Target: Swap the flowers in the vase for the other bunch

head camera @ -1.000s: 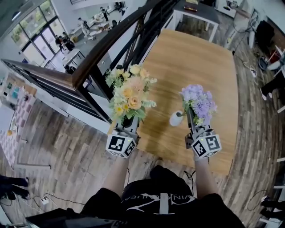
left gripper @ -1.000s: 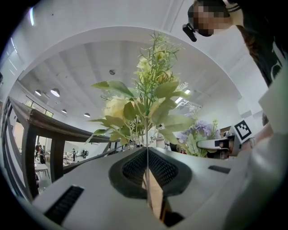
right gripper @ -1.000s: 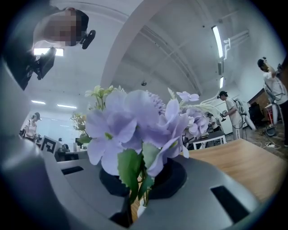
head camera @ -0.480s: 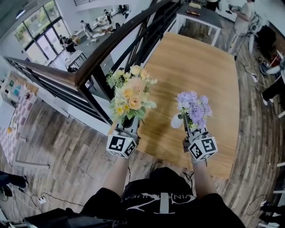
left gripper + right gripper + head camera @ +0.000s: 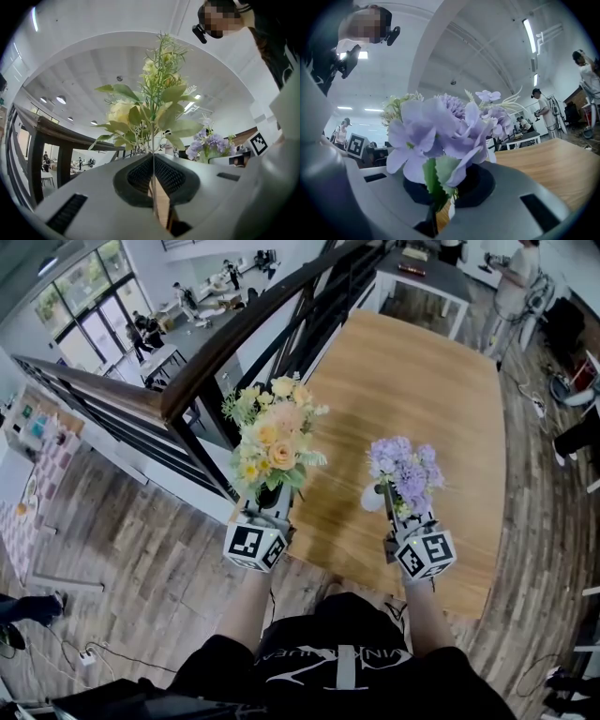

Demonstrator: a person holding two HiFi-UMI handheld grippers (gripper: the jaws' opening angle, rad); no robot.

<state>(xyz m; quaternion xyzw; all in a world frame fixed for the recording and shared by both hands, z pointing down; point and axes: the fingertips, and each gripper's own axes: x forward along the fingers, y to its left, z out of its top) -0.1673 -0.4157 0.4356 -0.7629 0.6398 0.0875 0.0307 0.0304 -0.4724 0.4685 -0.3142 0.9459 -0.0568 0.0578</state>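
Peeking overhead only: white vase

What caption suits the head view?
Left gripper holds a yellow-peach flower bunch, right gripper a purple bunch by the white vase.

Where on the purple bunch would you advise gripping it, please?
Low on its stems, coming from the stem end, as the right claw does. The purple bunch spreads wide and soft on top, but the stems gather into a thin bundle that shut jaws can probably pinch without crushing blooms.
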